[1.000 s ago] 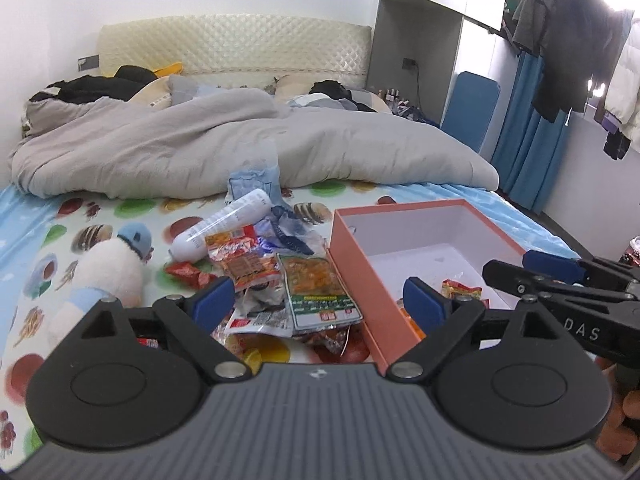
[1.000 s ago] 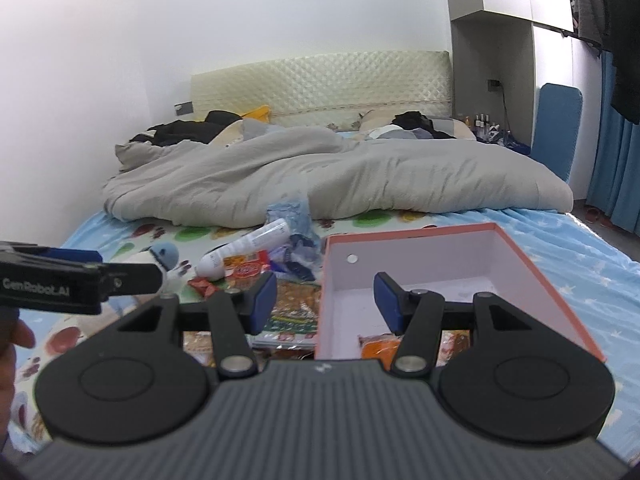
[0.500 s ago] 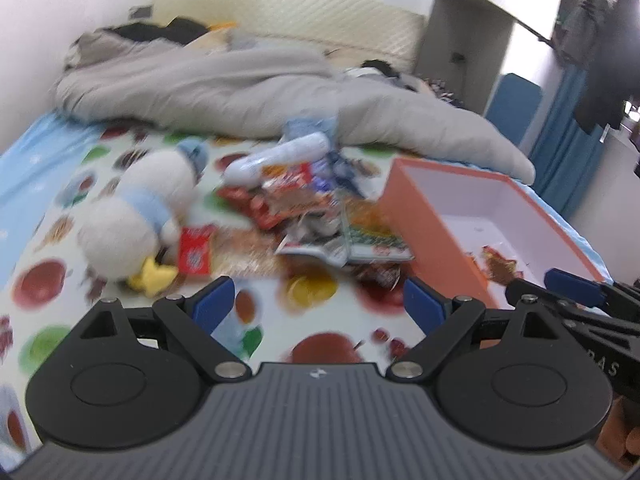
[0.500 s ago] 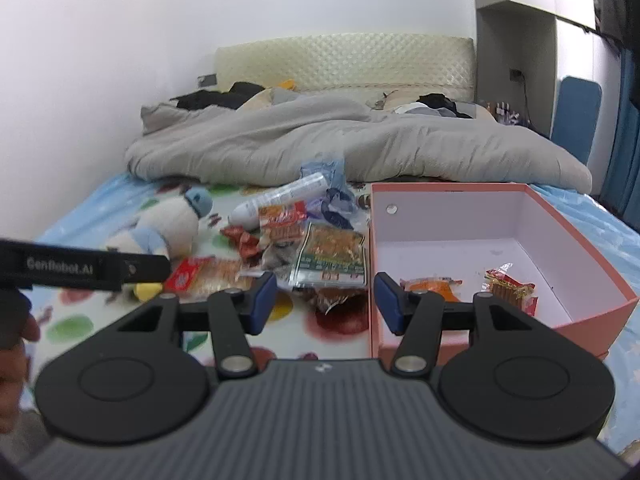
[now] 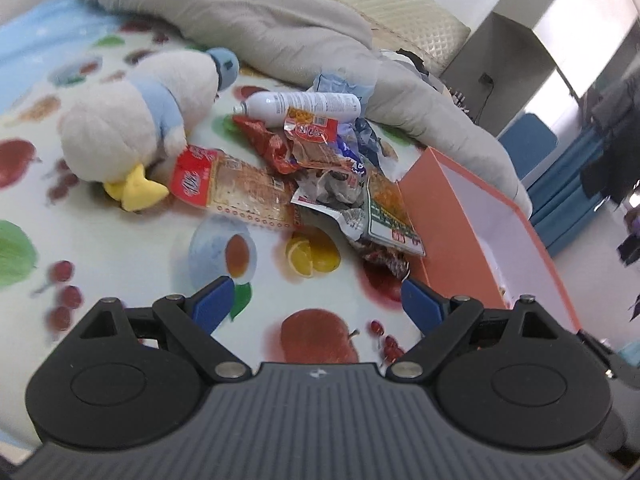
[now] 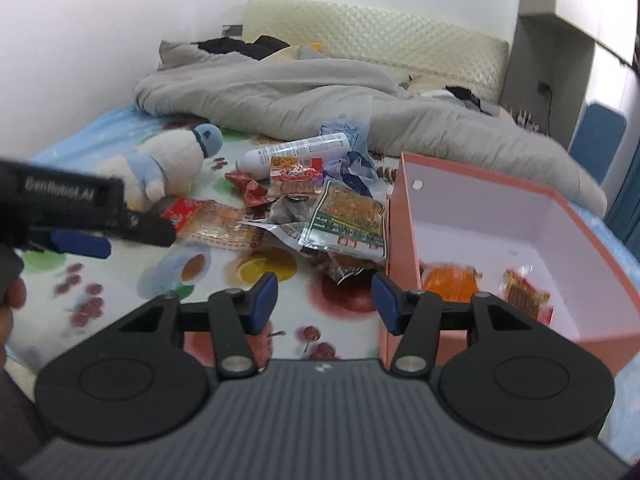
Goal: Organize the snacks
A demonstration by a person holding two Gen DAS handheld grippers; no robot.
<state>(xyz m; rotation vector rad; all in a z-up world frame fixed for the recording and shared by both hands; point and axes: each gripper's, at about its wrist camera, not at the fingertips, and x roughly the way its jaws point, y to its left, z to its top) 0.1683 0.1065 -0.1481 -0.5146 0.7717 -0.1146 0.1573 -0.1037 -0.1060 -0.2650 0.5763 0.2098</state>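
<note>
A heap of snack packets lies on the fruit-print sheet: a green-edged packet, a long red-and-clear packet and a red-labelled packet. Right of the heap stands an orange box holding an orange packet and a red packet. My left gripper hangs open over bare sheet just short of the heap, with nothing between its fingers. My right gripper hovers by the box's near left corner. Its jaws are closing on nothing.
A white plush duck and a white bottle lie beside the heap. A grey duvet is bunched behind it. The left gripper's fingers cross the right wrist view's left side, with a hand at that edge.
Both grippers have sunk toward the sheet and come closer to the heap, each rolling as it went. The right jaws have narrowed a little.
</note>
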